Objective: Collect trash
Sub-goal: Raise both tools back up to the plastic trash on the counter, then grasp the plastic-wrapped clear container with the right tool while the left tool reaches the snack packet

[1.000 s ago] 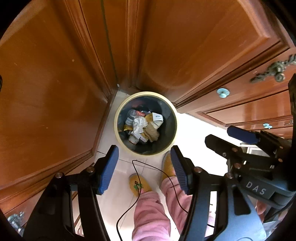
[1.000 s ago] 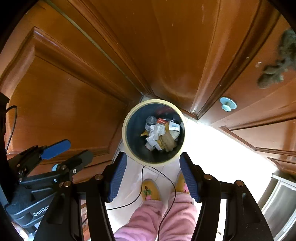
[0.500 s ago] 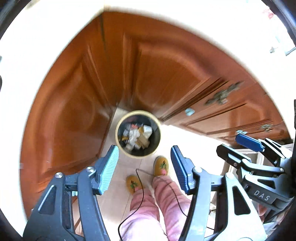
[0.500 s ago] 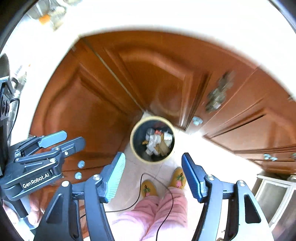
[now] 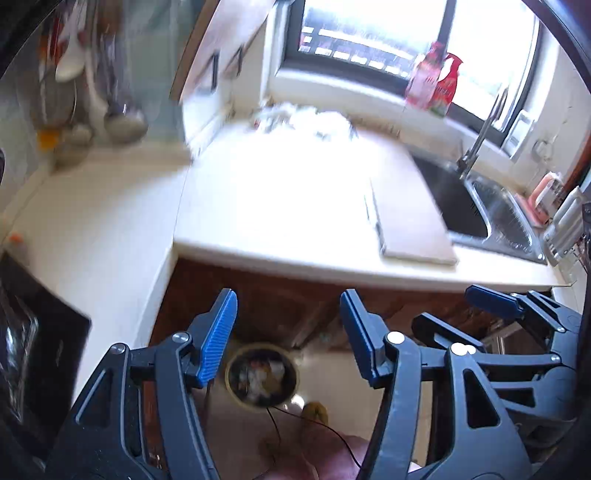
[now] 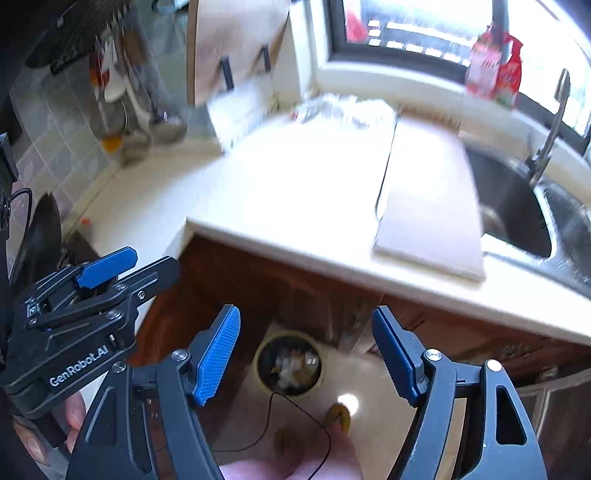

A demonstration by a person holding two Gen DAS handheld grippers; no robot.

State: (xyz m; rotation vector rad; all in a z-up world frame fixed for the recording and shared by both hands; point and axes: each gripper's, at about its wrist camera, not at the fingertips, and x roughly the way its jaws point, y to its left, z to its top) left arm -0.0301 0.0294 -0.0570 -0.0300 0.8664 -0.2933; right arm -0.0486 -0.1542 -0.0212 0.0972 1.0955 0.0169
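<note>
**Both grippers up from the bin, counter back in sight**

A second ago both wrist views looked straight down into the bin against the wooden cabinet doors. Now both have risen and tilted up: the cream countertop [image 5: 280, 206] fills the middle of each view, and the trash bin [image 5: 261, 376] sits small on the floor below, between the fingers and well apart from them.

The left gripper [image 5: 288, 334] stands released, nothing between its blue pads. The right gripper [image 6: 306, 349] is also released and empty; its jaws have just been opening further, and no item lies between them. Each gripper shows in the other's view, held side by side.

The bin already holds crumpled paper and wrappers. At the far edge of the counter, under the window [image 6: 424, 33], lies a pale, blurred heap [image 5: 314, 120] that looks like more crumpled trash; motion blur keeps me from telling its pieces apart. A cutting board [image 6: 428, 199] lies on the counter beside the sink [image 5: 476, 206], and a red-and-white packet [image 6: 493, 66] stands on the sill.

My reading: 1 drop into the bin is finished, and the hands are heading back for the next pickup. With 2 empty, open grippers, the likely target is that heap at the back of the counter.
</note>
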